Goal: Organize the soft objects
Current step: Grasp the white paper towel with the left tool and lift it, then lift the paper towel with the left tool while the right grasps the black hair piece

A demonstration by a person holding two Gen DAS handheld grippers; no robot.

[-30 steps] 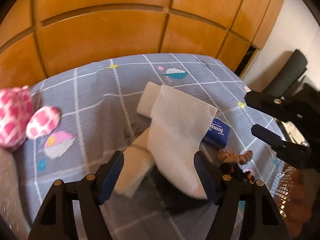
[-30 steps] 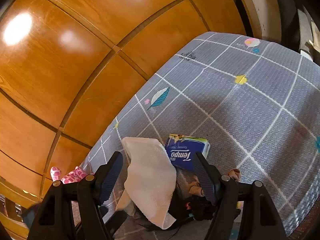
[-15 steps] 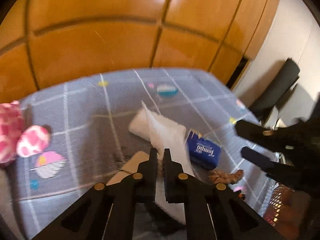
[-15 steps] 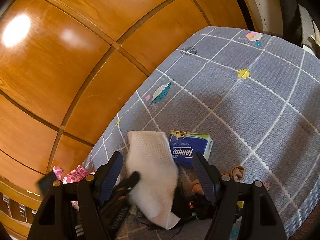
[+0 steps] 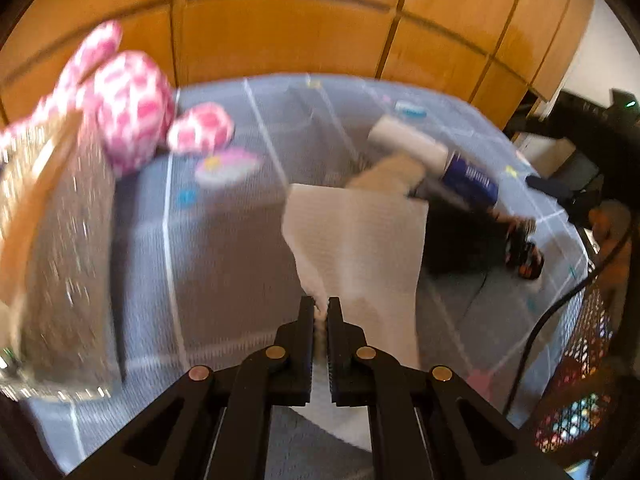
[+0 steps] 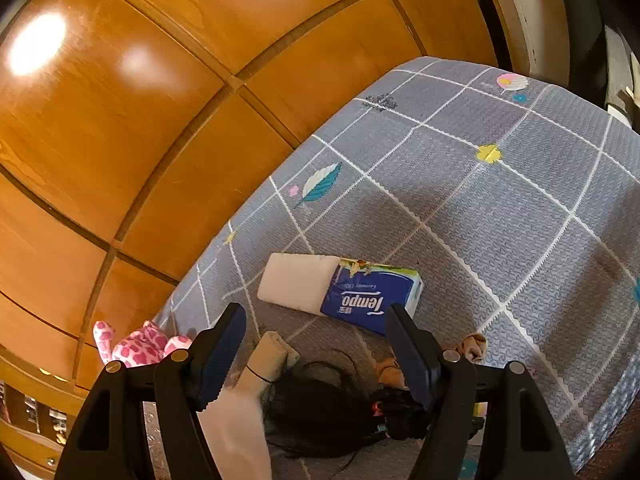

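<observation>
The left gripper (image 5: 319, 312) is clamped on the near edge of a white cloth (image 5: 360, 240), its jaws pinched almost together with the fabric bunched between them. The cloth hangs and spreads forward from the grip, lifted off the grey checked mat (image 5: 224, 264). The view is blurred, so finer folds cannot be read.

Beyond the cloth lie a beige rolled towel (image 5: 384, 176), a white folded pad (image 5: 408, 144), and a blue tissue pack (image 5: 470, 180) touching the pad. To the left a pink spotted plush toy (image 5: 128, 108) sits beside a glittery grey container (image 5: 68, 248). A black hair-like bundle (image 5: 460, 240) lies to the right.

The right gripper (image 6: 316, 350) hovers spread wide and empty above the rolled towel and the black bundle; the tissue pack lies just past its fingers.

The step in hand looks like carrying the cloth away from the pile, probably toward the container on the left. The next move calls for a firm pinch, since limp fabric can slip or drag on neighbours, then letting go over the chosen spot.
</observation>
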